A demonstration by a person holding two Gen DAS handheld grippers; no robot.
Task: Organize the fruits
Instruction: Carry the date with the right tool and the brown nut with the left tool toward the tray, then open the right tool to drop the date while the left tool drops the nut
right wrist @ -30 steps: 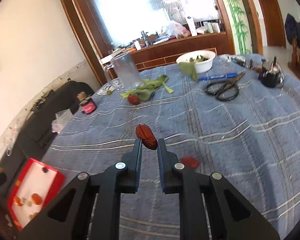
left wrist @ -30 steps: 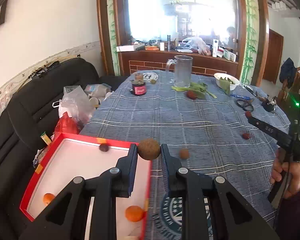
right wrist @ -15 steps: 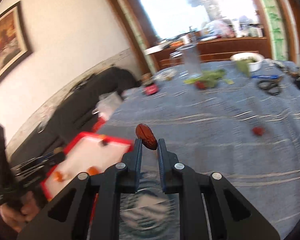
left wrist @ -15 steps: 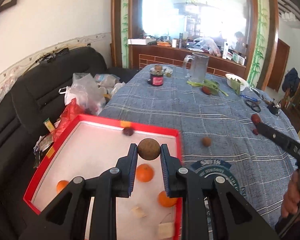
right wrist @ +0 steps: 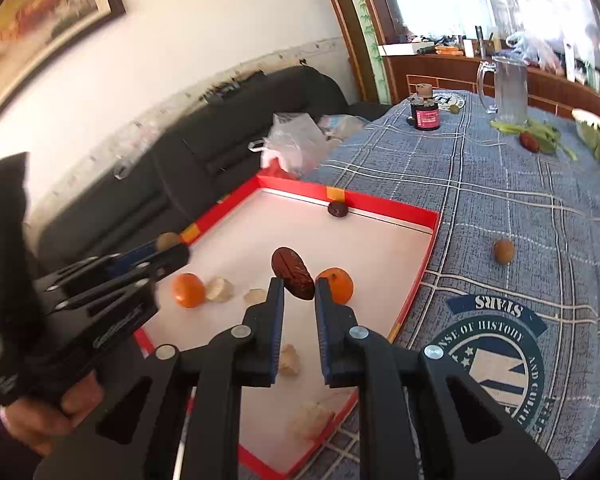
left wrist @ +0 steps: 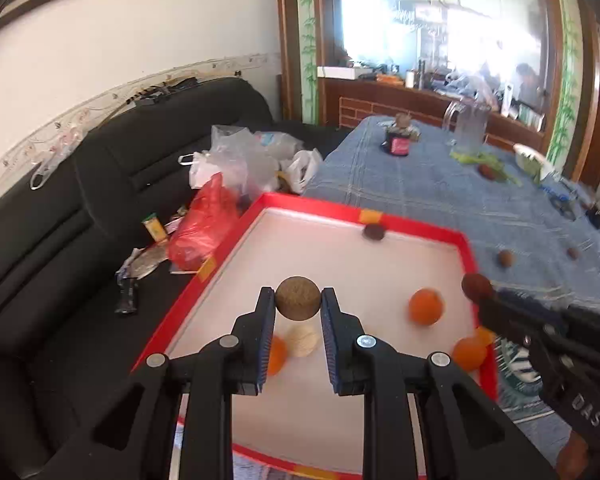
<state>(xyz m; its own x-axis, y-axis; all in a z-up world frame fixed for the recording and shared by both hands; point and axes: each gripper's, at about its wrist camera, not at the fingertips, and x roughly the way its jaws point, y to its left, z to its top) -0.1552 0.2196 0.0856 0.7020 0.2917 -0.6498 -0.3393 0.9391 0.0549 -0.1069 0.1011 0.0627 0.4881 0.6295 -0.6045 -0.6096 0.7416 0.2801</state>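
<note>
Red-rimmed and white inside, the tray (left wrist: 416, 229) fills the middle of both wrist views, and both your tools hang over it loaded. Your left gripper (left wrist: 298, 308) is clenched on a round brown fruit (left wrist: 298, 298) at centre frame, above the tray's near half; your right gripper (right wrist: 298, 292) pinches a dark red date (right wrist: 293, 273) just beside an orange (right wrist: 336, 285) lying on the tray floor.

The step in hand looks like the drop-off. Lower each tool close to the white floor before you ease the fingers apart — the brown fruit is round and will likely roll if let go from height. Pick bare patches: another orange (right wrist: 188, 290) and pale scraps sit mid-tray, and a dark fruit (right wrist: 337, 209) rests against the far wall. Keep the date clear of the orange next to it so nothing gets nudged.

One loose brown fruit (right wrist: 503, 251) waits on the blue plaid tablecloth (right wrist: 500, 184), right of the tray — a likely next pick.
</note>
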